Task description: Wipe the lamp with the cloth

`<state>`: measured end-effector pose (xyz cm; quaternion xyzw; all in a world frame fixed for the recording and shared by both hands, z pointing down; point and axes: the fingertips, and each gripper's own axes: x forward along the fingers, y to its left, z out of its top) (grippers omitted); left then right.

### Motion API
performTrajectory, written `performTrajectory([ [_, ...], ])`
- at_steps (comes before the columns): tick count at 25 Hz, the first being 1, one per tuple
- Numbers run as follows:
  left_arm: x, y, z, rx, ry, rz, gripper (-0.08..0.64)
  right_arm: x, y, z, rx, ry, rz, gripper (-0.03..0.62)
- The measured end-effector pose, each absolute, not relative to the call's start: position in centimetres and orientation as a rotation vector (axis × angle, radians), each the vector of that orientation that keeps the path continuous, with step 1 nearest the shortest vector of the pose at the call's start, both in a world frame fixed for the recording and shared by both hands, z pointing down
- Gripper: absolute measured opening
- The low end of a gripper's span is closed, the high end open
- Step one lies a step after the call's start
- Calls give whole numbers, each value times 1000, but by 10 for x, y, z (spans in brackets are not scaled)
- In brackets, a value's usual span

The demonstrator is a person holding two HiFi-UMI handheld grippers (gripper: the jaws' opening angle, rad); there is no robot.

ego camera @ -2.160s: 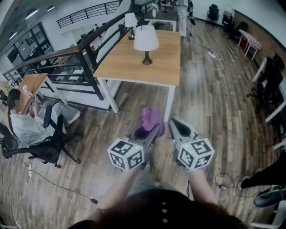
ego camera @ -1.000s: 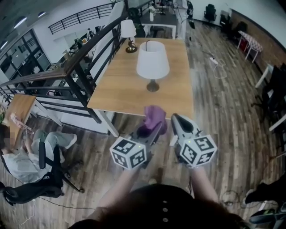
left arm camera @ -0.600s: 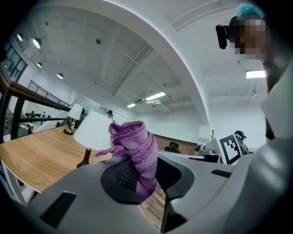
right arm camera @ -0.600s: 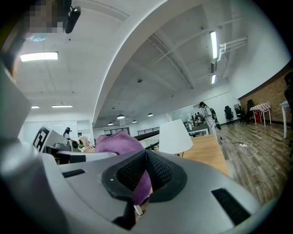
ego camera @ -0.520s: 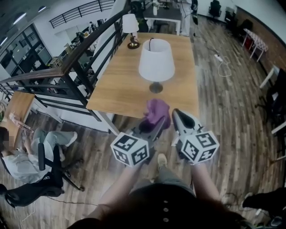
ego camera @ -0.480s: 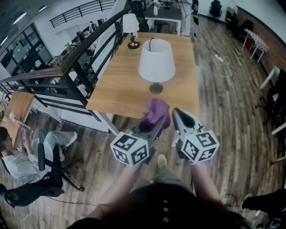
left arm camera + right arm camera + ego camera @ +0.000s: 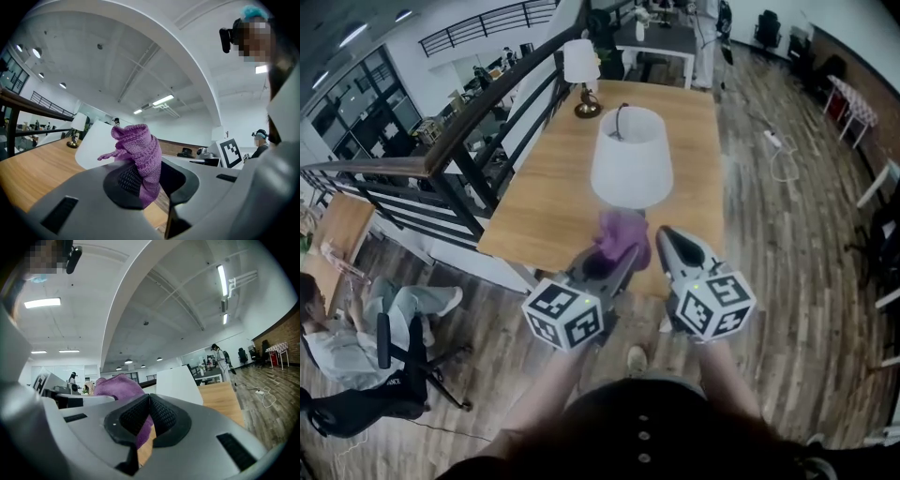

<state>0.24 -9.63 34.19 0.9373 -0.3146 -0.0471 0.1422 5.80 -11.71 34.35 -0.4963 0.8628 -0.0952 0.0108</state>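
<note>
Head view, steeply down over the near edge of a wooden table. Standing upright on it, just beyond both tools, a lamp with a white shade. Further back on the same table, a second, smaller lamp.

Clamped in the left gripper: a purple knitted cloth, bunched and poking up past the jaw tips. Close under the shade's lower rim, seemingly not touching. Both pads pinched on the fabric, as seen in the left gripper view.

Just beside it, the right gripper, jaws pressed together on nothing.

Handling, as a judgement: cloth soft, light and limp, likely to slip free if pinched only at a corner, so best held mid-bunch. Lamp probably light and top-heavy, with a thin shade easily dented or tipped. Gentle strokes advisable, perhaps with the base steadied. Stem and base out of sight under the shade.

Writing: none legible. Only black-and-white square markers on each gripper's cube. No brand or label visible on lamp or cloth.
</note>
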Motion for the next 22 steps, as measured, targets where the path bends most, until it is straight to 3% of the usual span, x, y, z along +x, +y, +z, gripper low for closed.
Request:
performTrajectory([
  [22,17,-181,338,2681,-966,-233,78,60,-204,353,-1373,2777,-327,12],
])
